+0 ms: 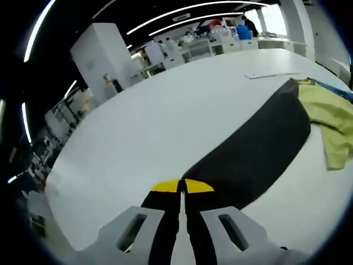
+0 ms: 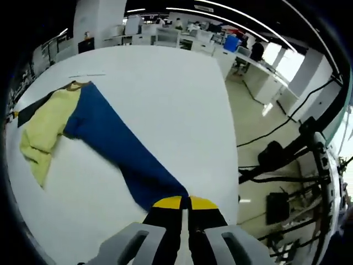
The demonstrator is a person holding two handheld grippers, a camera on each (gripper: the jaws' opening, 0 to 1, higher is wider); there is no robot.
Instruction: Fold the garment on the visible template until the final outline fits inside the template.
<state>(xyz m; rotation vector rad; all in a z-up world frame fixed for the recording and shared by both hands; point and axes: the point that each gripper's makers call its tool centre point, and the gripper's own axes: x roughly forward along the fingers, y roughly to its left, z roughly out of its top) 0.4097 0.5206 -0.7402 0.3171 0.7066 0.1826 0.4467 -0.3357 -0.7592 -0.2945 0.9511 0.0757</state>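
My left claw point(image 1: 182, 186) is clamped on the black end of the black, blue and yellow-green cloth garment point(image 1: 259, 149); right claw point(image 2: 185, 203) is clamped on its blue end. It lies stretched across the wide white bench point(image 1: 165, 121), open surface on all sides, bench edge beside my right claw.

Bare white table point(image 1: 165, 127) all around the spread garment point(image 2: 110, 138); floor stands point(image 2: 298, 160) past its edge.

Two low cams, opposite ends of the cloth.
Left view skims the surface point(image 1: 165, 127) toward the office; right view faces the floor side. Both catch the yellow patch point(image 1: 331, 124) mid-distance.
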